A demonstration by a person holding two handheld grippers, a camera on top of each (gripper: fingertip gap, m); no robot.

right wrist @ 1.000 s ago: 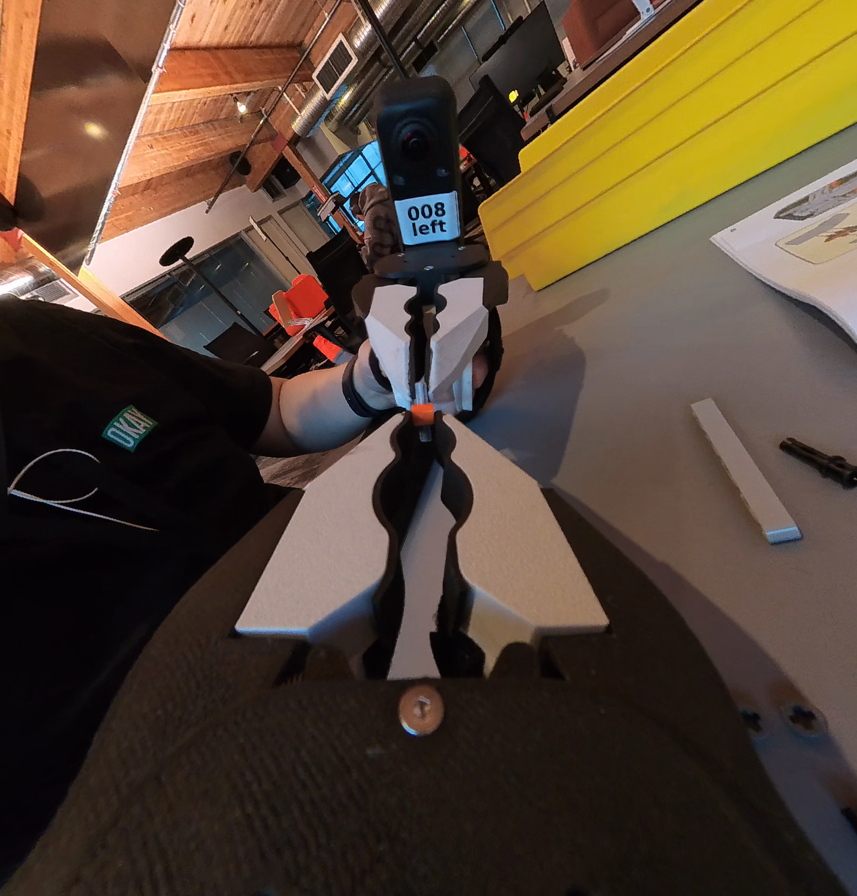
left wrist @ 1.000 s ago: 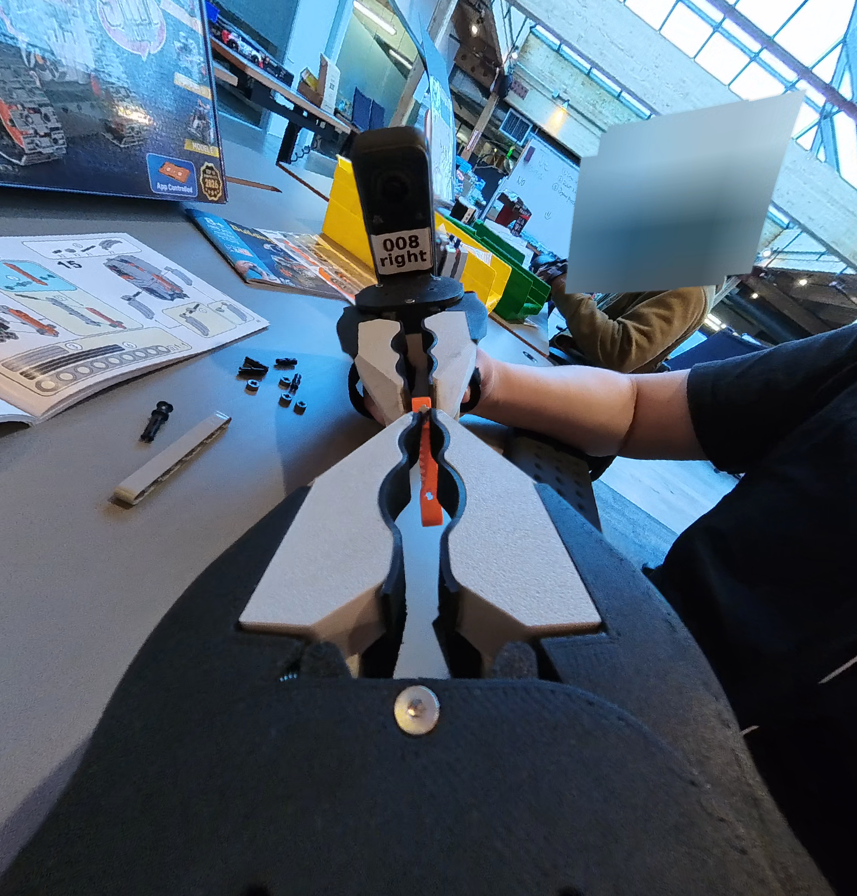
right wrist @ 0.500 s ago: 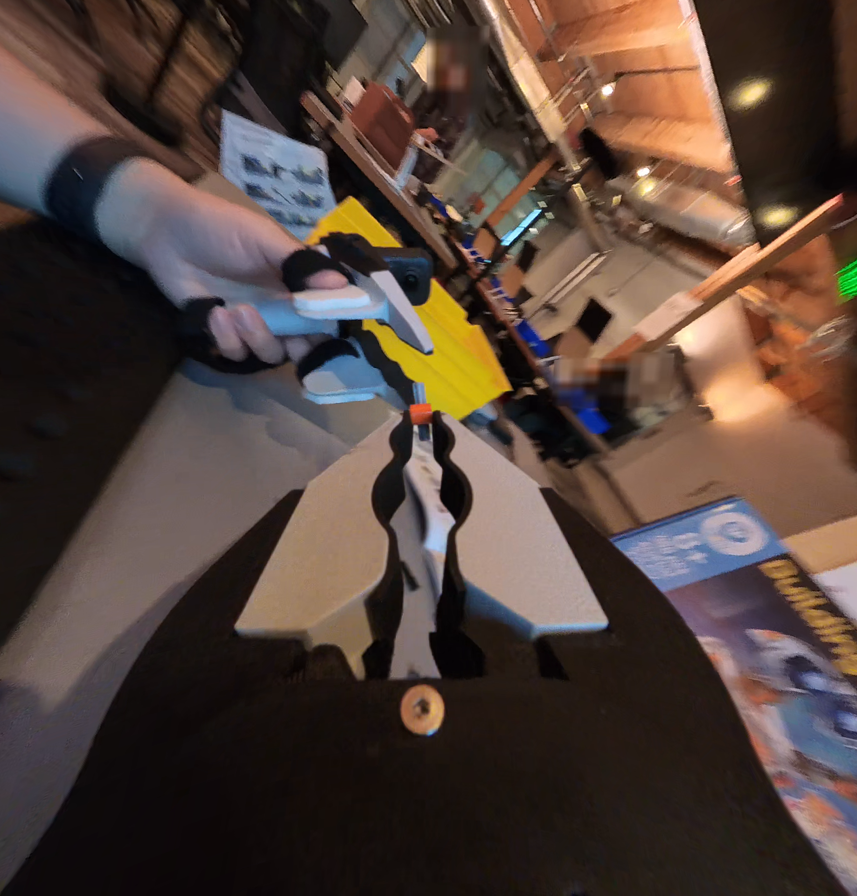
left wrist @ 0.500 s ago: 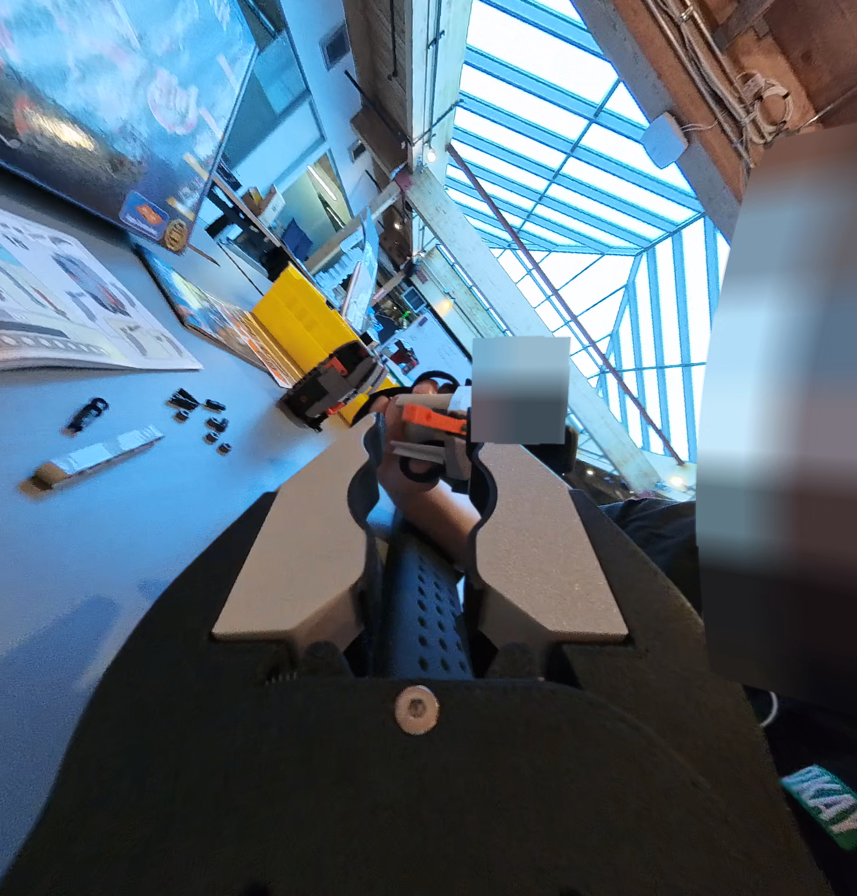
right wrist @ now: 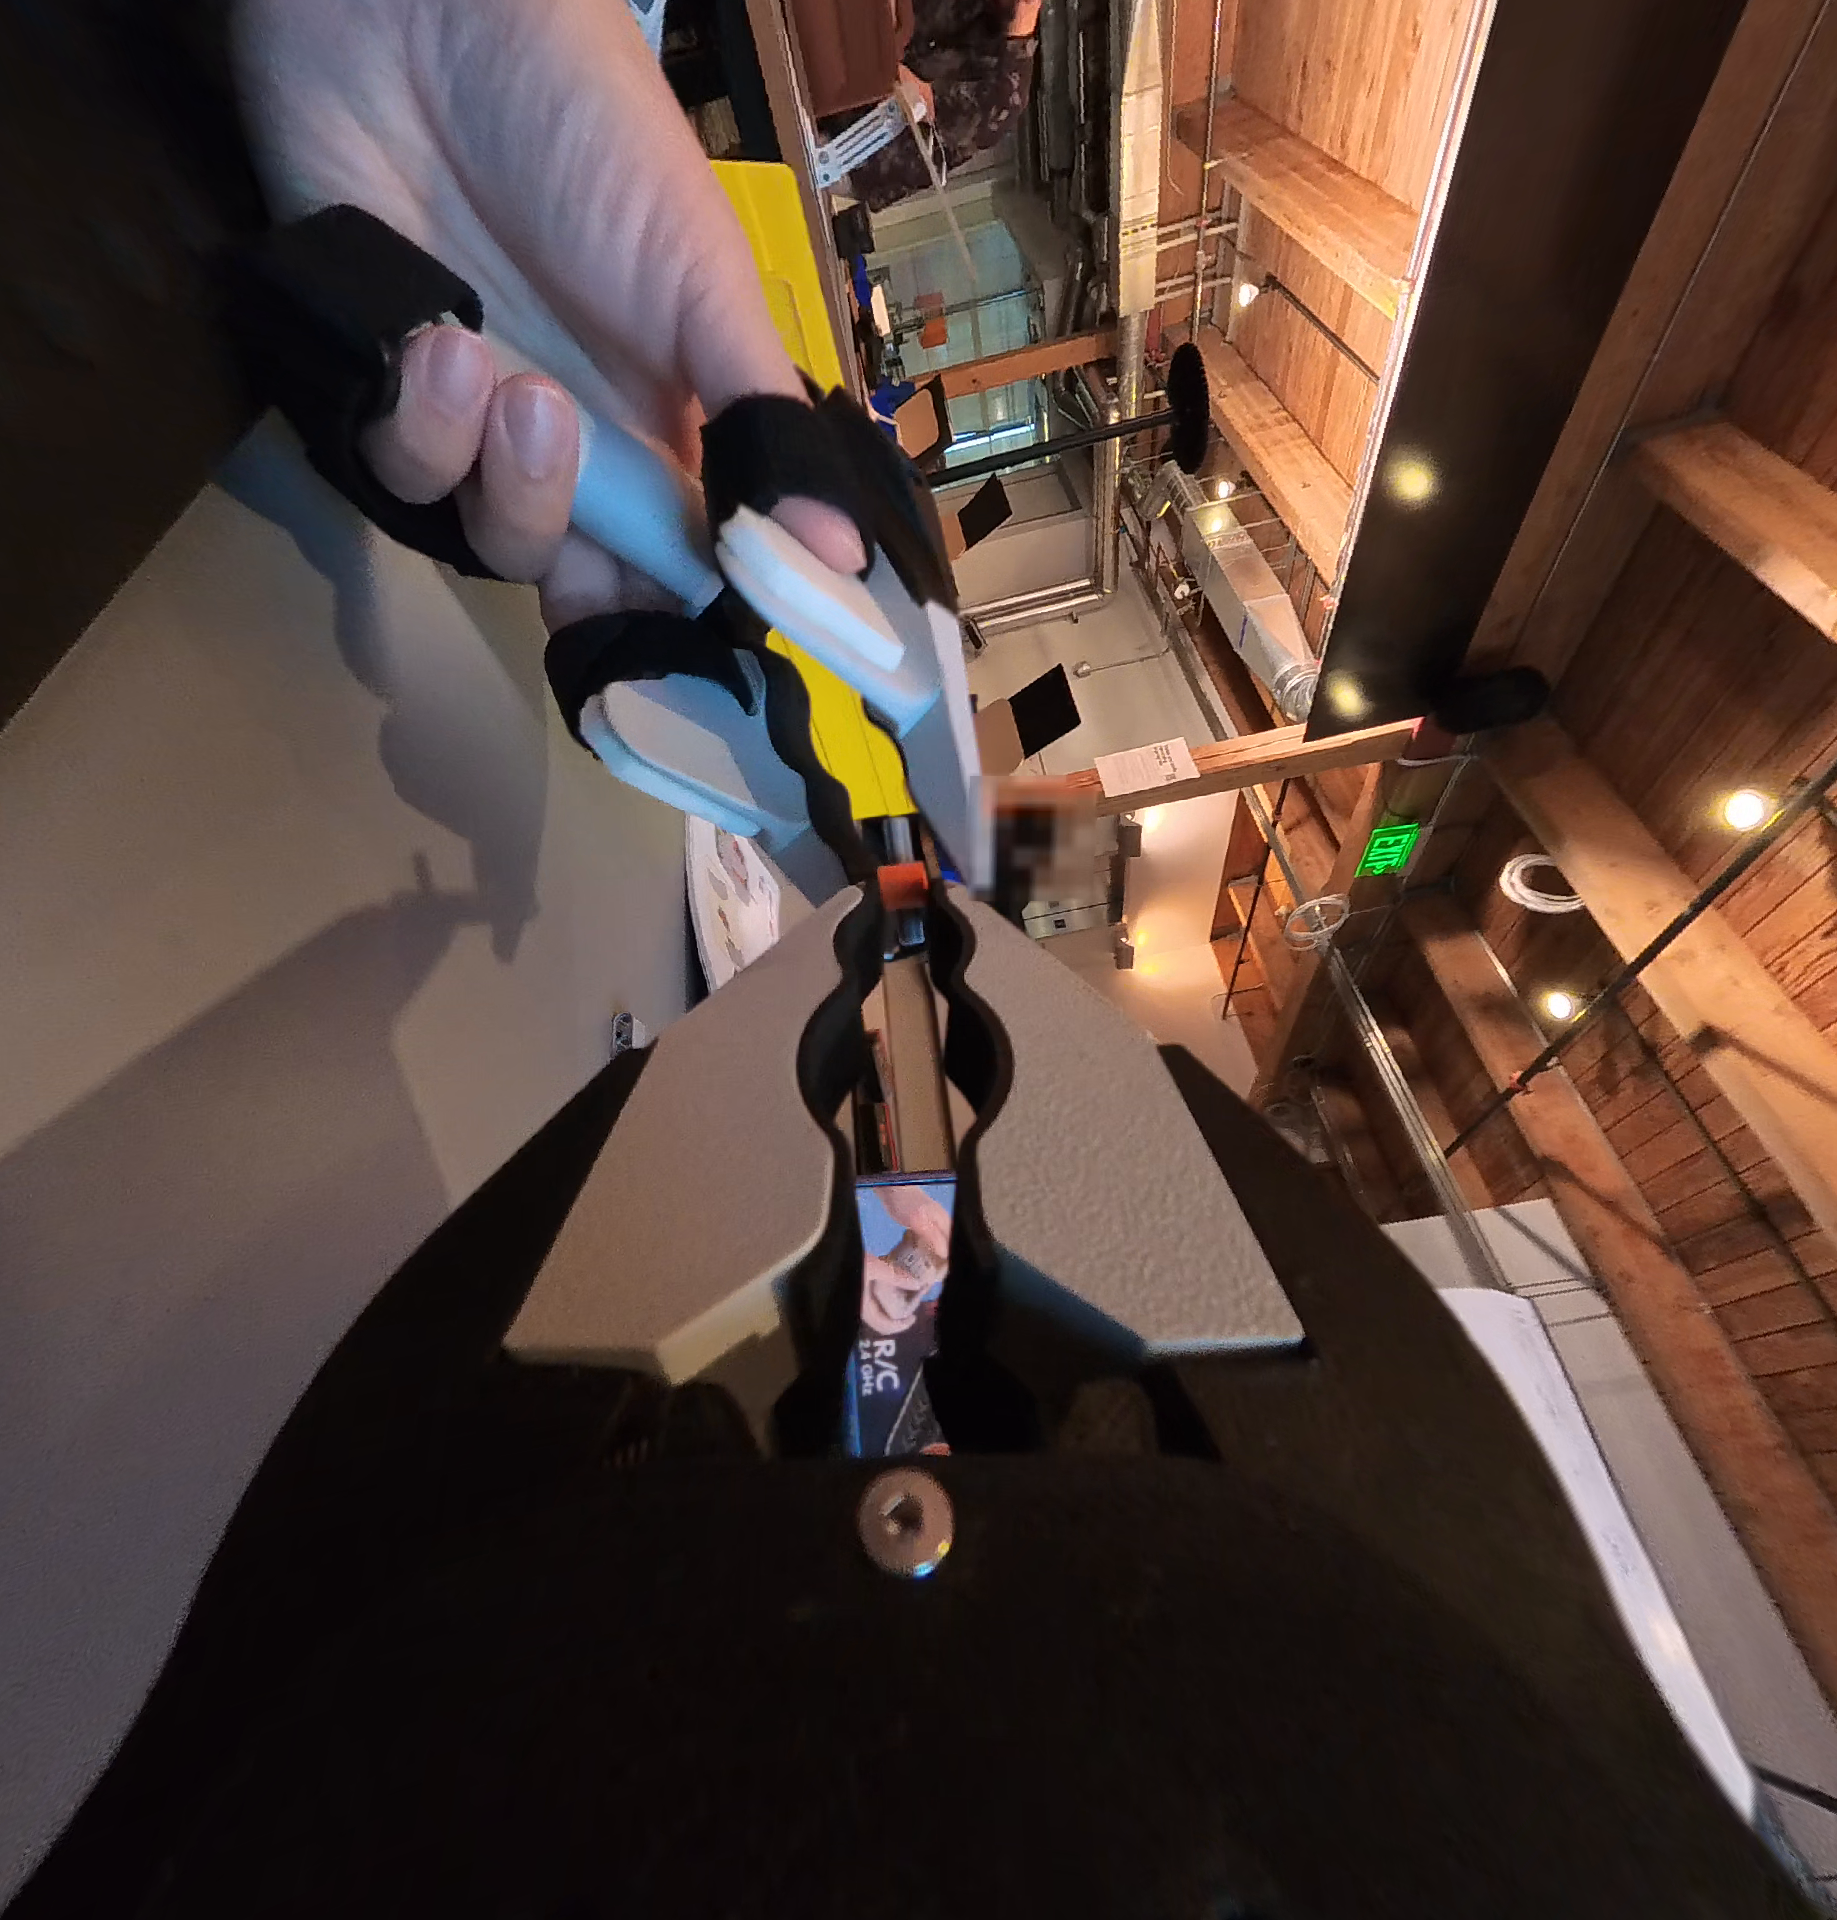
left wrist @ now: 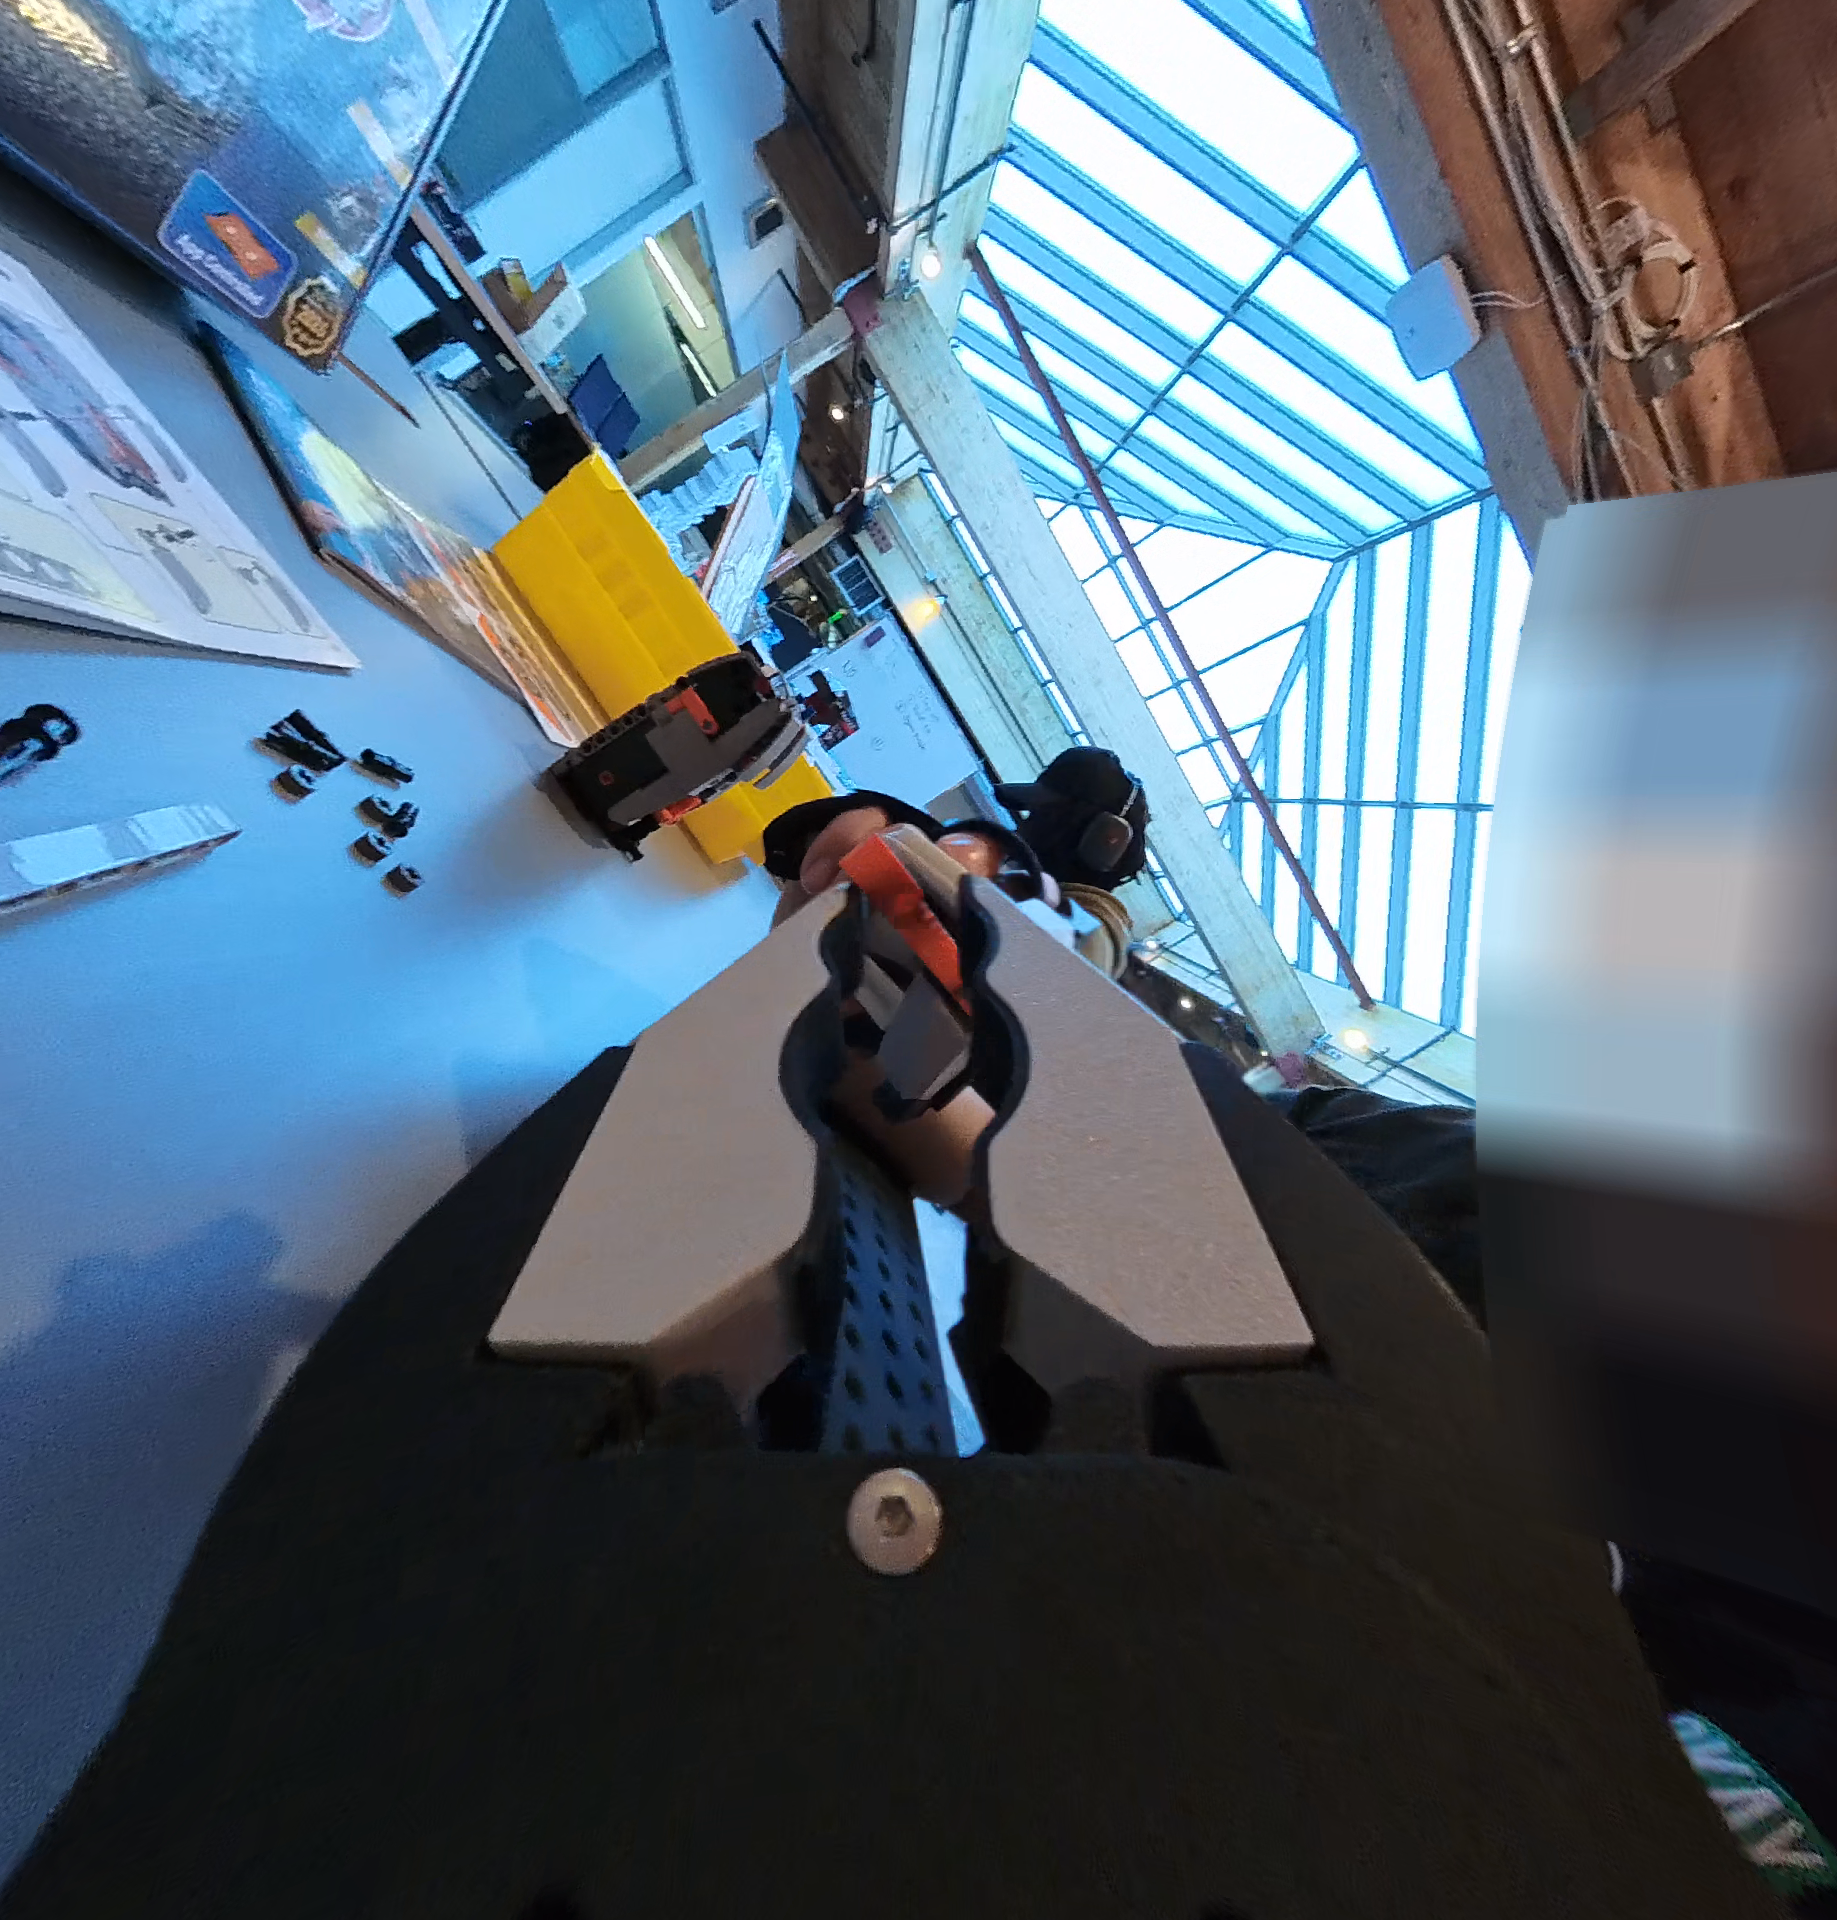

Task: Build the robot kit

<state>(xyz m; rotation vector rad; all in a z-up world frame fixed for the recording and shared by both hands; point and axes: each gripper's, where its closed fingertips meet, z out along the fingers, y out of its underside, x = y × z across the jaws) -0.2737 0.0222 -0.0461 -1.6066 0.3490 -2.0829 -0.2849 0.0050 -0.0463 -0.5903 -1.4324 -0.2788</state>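
Note:
My right gripper (right wrist: 901, 904) is shut on a small orange-and-grey building piece (right wrist: 901, 883) and holds it in the air above the grey table (right wrist: 218, 935). My left gripper (left wrist: 901, 909) faces it head-on. Its fingertips (left wrist: 981, 925) sit at both sides of the same orange piece (left wrist: 893, 894), with a narrow gap between the jaws. A grey finger of the right gripper (left wrist: 919, 1039) shows just behind the piece. In the right wrist view the left gripper (right wrist: 909, 847) comes in from the upper left, held by a hand (right wrist: 540, 260) in black straps.
On the table (left wrist: 270, 1039) lie a grey beam (left wrist: 83, 857), several small black pins (left wrist: 374, 800), an open instruction booklet (left wrist: 83, 520) and a partly built black-and-grey model (left wrist: 685, 758). A yellow bin (left wrist: 602, 582) and a printed box (left wrist: 166, 135) stand behind. A person (left wrist: 1080, 821) sits farther back. Less than 4 cm separates the two grippers' tips.
Both grippers tilted up off the table. The left gripper let go of the orange piece, opened wide, then narrowed around it again from another side. The right gripper kept its hold.

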